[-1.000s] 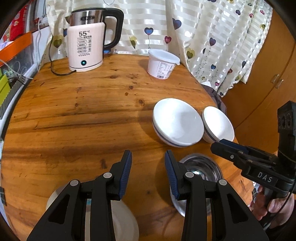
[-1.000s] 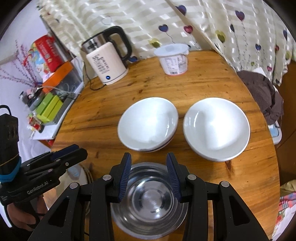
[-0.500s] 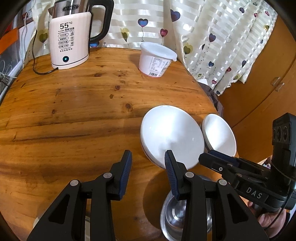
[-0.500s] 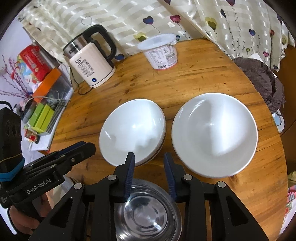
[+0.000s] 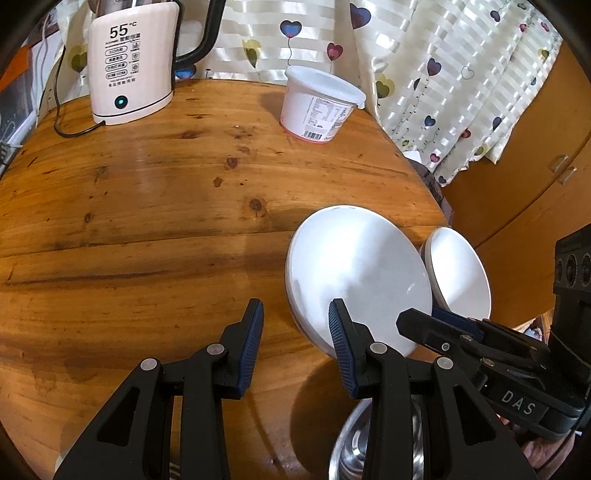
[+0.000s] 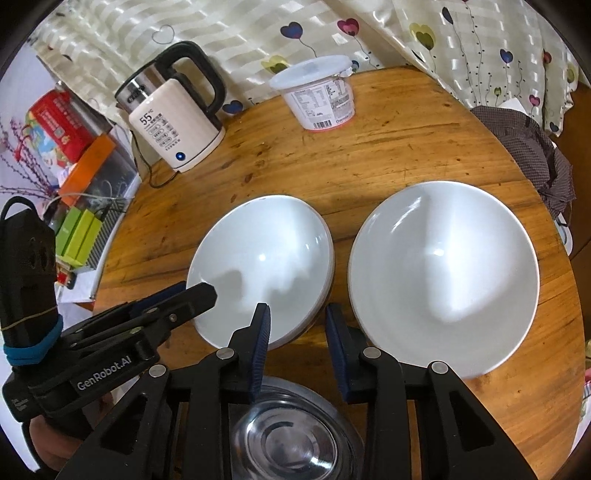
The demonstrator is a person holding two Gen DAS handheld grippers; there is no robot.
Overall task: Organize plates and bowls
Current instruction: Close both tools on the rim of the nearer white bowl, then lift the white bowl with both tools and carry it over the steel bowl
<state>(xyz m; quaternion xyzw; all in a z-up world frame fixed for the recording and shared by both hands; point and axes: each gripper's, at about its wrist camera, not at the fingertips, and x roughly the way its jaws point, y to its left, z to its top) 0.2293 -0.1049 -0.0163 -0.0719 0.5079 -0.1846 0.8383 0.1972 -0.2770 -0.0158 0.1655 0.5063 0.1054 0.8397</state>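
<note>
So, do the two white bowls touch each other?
Apart. The right wrist view shows a strip of table between the left bowl and the right bowl.

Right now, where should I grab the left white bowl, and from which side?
Take the left white bowl by its near rim, coming from the front edge of the table. It sits upright and open, so one finger can go inside and one outside. Its right side crowds the right white bowl.

Cream electric kettle [image 6: 173, 122] with black handle at upper left on the wooden surface [image 6: 388, 158], lidded white tub [image 6: 317, 96] upper centre, heart-print curtain [image 6: 406, 33] behind, checked cloth [image 6: 535, 158] at right edge
</note>
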